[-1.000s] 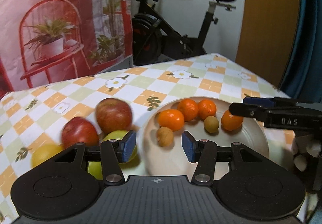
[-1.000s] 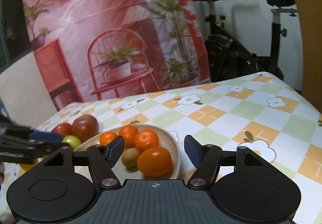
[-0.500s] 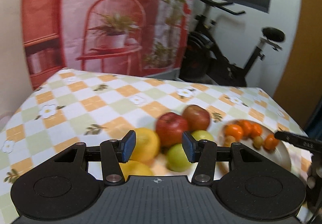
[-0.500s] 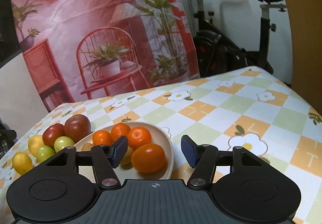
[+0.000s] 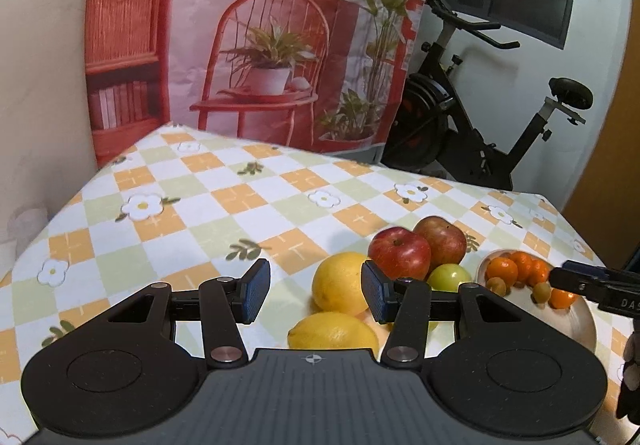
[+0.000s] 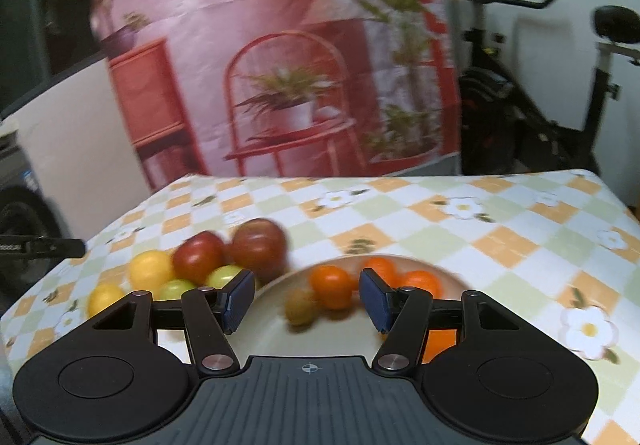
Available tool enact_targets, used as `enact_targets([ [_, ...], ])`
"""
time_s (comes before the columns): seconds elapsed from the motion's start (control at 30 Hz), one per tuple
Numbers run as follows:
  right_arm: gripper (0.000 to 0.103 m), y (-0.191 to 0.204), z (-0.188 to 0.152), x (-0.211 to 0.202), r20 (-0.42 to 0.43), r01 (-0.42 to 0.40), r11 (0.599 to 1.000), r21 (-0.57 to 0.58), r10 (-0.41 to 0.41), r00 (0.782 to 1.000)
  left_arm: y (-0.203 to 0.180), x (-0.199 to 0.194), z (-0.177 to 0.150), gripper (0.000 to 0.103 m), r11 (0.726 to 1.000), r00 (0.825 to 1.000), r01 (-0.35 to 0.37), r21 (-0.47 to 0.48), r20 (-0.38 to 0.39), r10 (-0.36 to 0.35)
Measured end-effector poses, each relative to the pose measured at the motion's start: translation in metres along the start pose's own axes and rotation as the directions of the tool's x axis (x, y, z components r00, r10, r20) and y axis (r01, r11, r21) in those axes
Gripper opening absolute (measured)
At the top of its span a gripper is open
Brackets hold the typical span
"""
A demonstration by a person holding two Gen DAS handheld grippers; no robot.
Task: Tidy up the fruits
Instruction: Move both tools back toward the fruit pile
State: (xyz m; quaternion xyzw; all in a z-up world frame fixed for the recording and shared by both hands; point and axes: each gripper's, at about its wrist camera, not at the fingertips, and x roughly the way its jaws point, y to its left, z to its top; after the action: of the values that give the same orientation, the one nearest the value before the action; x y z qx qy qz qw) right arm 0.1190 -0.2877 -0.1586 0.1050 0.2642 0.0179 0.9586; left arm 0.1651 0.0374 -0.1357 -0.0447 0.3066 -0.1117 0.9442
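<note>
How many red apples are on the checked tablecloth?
2. One round red apple and a darker red apple touching it, both beside the beige plate; none look hidden.

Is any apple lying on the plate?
No, both red apples sit on the tablecloth beside the plate, which holds only small orange and brown fruits.

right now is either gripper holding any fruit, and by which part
Nothing is held. The left gripper and right gripper both have empty, open jaws; the fruit sits beyond them.
</note>
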Motion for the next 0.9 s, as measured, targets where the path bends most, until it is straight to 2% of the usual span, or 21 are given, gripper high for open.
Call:
enact_targets([
  [0.33, 0.054, 0.058, 0.006, 0.039, -0.101, -0.078, 0.991, -0.113, 0.067, 0.993, 0.019, 0.003, -0.006, 0.053, 0.998, 1.0, 0.02, -0.062, -0.016, -0.021],
  [0.47, 0.047, 0.076, 0.009, 0.054, -0.139, -0.107, 0.982, -0.153, 0.086, 0.987, 0.017, 0.004, -0.006, 0.053, 0.998, 1.0, 0.016, -0.055, -0.019, -0.017],
  [0.67, 0.046, 0.103, 0.008, 0.074, -0.187, -0.149, 0.964, -0.219, 0.108, 0.976, 0.017, 0.006, -0.008, 0.052, 0.998, 1.0, -0.001, -0.055, -0.026, 0.0],
  [0.9, 0.044, 0.12, 0.005, 0.095, -0.224, -0.154, 0.955, -0.252, 0.097, 0.97, 0.013, 0.005, -0.01, 0.052, 1.0, 1.0, -0.02, -0.023, -0.022, 0.019],
])
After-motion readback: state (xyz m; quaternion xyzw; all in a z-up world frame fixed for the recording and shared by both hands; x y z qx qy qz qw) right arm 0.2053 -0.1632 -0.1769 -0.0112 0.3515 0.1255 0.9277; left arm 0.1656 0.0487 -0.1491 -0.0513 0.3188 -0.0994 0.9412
